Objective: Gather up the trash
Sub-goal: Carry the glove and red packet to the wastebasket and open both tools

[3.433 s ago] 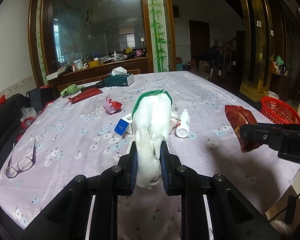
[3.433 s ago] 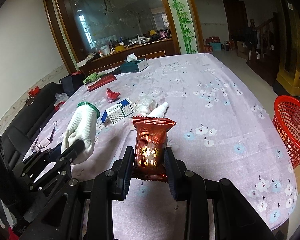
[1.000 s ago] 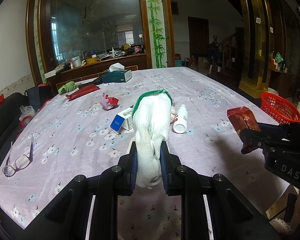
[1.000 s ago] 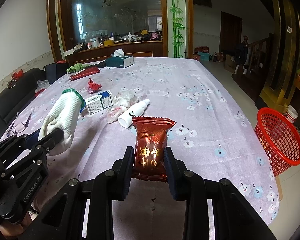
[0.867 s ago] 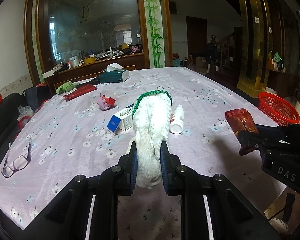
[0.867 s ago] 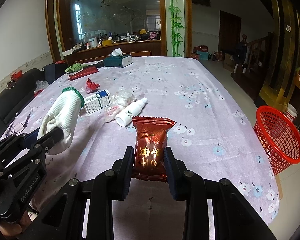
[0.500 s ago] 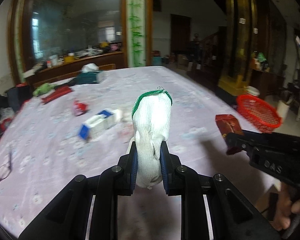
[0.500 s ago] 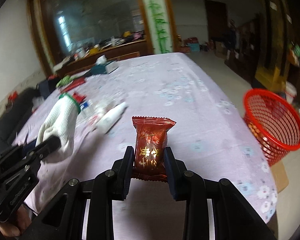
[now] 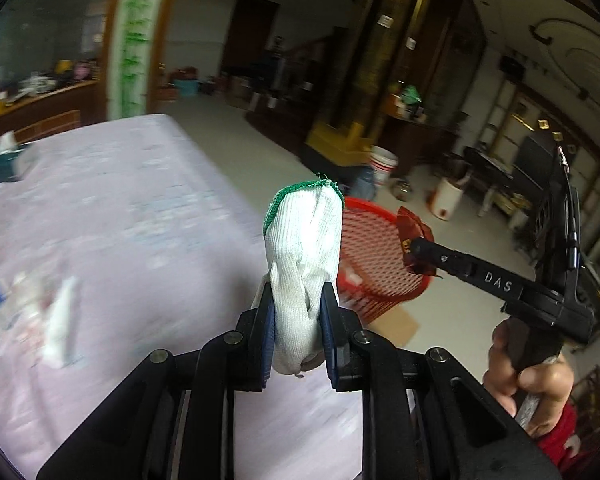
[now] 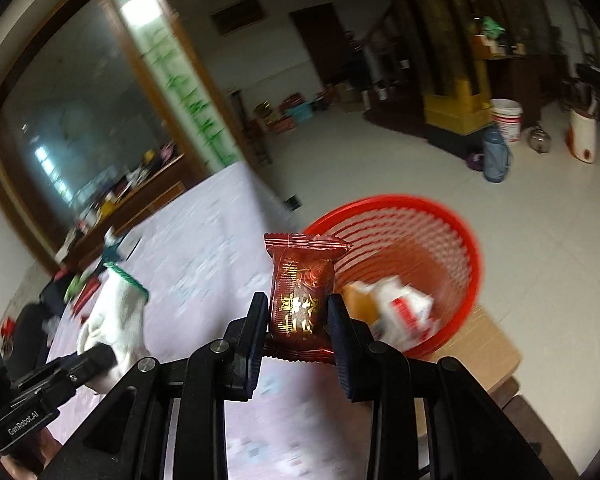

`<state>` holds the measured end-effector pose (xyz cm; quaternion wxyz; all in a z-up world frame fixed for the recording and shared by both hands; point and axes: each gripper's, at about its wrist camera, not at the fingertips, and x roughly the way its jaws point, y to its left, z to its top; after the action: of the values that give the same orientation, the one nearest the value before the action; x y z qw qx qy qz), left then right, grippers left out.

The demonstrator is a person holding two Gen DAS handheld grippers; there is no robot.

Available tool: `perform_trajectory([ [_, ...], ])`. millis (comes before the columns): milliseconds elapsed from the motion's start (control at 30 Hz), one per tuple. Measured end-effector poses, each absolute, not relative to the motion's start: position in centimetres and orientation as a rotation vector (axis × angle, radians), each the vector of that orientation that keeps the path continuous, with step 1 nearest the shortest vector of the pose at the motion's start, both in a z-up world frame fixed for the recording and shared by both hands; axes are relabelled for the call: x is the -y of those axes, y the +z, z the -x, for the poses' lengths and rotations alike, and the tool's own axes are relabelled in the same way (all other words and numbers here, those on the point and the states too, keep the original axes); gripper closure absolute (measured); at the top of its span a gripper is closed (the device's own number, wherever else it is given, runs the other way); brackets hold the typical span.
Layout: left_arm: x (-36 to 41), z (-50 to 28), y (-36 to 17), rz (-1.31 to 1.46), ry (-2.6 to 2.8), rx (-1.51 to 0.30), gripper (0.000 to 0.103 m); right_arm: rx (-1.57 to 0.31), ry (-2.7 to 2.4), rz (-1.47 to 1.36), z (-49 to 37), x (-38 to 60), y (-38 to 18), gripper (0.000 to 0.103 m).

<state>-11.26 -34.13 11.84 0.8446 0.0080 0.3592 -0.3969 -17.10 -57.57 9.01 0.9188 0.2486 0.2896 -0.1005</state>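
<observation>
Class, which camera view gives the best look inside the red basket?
The right wrist view: the red basket is seen from above, its rim open, with blurred white and orange trash inside. In the left wrist view the white glove hides much of the basket and its contents.

Basket (image 10: 452,240) sits on the floor just beyond the table's (image 10: 204,240) edge, scraps (image 10: 396,308) lying inside it. Glove (image 9: 304,264) hangs left of the basket, snack packet (image 10: 300,300) in front of the basket.

Past my table's lilac flowered cloth (image 9: 120,184) I see a white plastic bucket (image 10: 507,119) beside a yellow pillar base (image 10: 458,114).
</observation>
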Motion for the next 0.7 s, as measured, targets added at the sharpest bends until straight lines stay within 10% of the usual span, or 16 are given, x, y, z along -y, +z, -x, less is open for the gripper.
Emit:
perform_trajectory([
  [367, 46.0, 8.0, 10.8, -0.017, -0.937, -0.817, 0.083, -0.570, -0.280, -0.571, 16.5, 64.2, 9.0, 0.068],
  [500, 47.2, 6.8, 10.0, -0.007, -0.926, -0.849, 0.059, -0.596, -0.293, -0.559, 14.8, 65.4, 8.4, 0.061],
  [700, 44.3, 7.6, 11.1, 0.004, -0.905, -0.805, 0.055, -0.573, -0.301, -0.559, 15.7, 64.6, 8.3, 0.061],
])
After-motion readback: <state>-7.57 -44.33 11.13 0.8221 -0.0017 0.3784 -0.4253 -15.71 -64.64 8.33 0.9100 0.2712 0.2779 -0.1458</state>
